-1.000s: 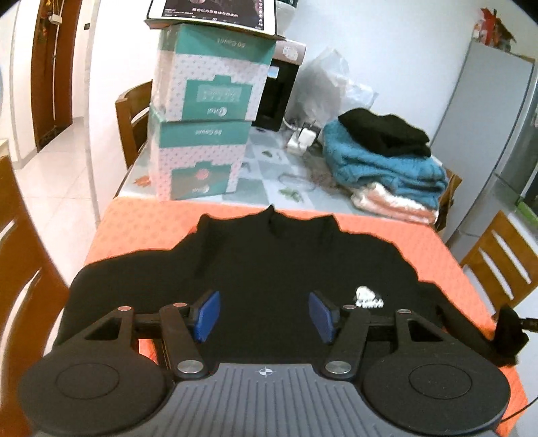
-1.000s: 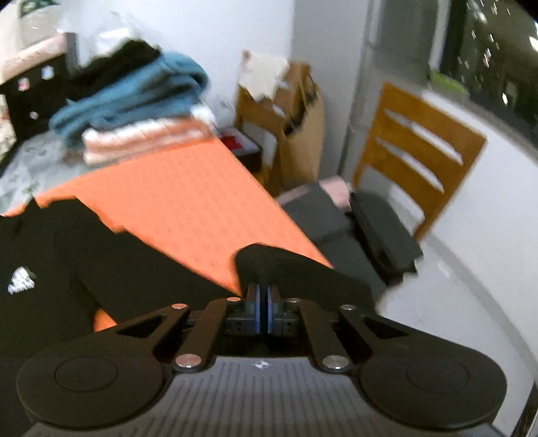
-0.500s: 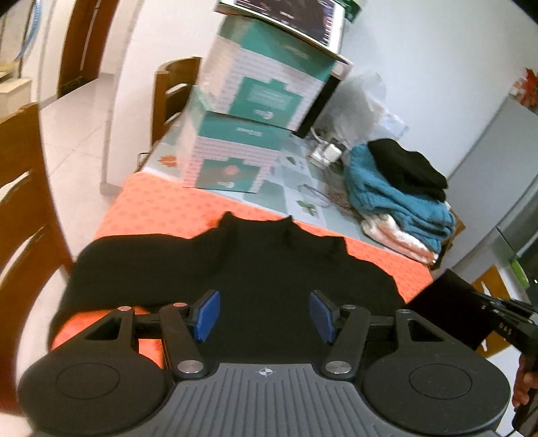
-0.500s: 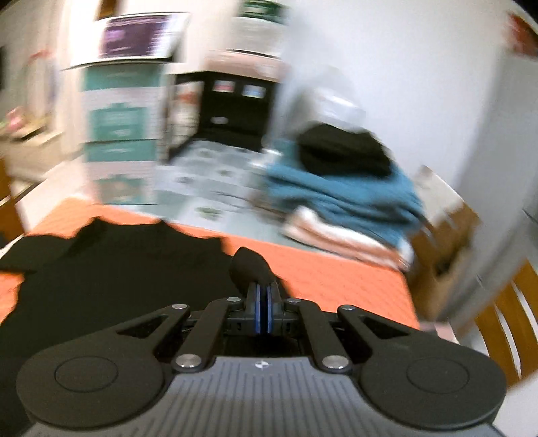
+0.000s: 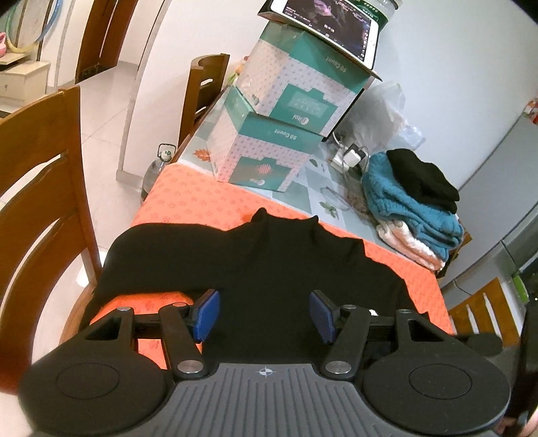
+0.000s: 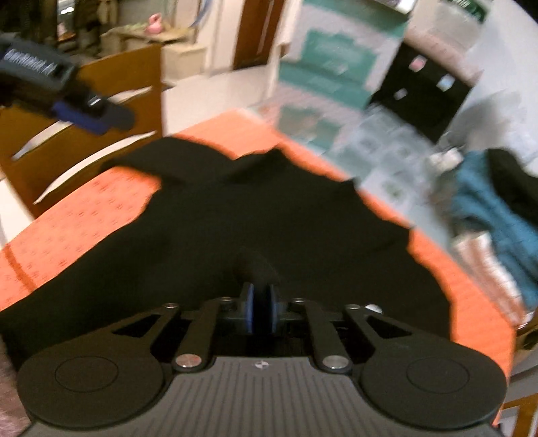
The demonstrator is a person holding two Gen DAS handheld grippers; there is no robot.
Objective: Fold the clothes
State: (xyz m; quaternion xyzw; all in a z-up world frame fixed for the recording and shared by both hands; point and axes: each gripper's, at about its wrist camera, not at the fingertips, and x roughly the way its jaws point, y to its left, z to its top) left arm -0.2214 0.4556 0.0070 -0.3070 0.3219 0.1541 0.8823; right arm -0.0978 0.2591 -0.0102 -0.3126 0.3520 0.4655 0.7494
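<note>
Black sweater [image 5: 269, 269] is seen spread across the orange table cover [image 5: 208, 198], filling the centre of both views, its collar pointing toward the top of the frame. One sleeve is draped over the cover's left edge in the left wrist view. Two stacked teal-and-white boxes [image 5: 279, 134] are noted at upper centre, with a tablet [image 5: 322, 23] laid on top. A pile of folded clothes [image 5: 413, 208], blue under black, is recorded at the right of that view. A wooden chair [image 5: 40, 174] is seen at the left edge. The left gripper [image 5: 264, 311] is held above the sweater's lower part with its blue pads spread wide and nothing between them. The right gripper [image 6: 260, 311] is pressed together, a fold of black sweater fabric pinched between its pads; this view is blurred.
</note>
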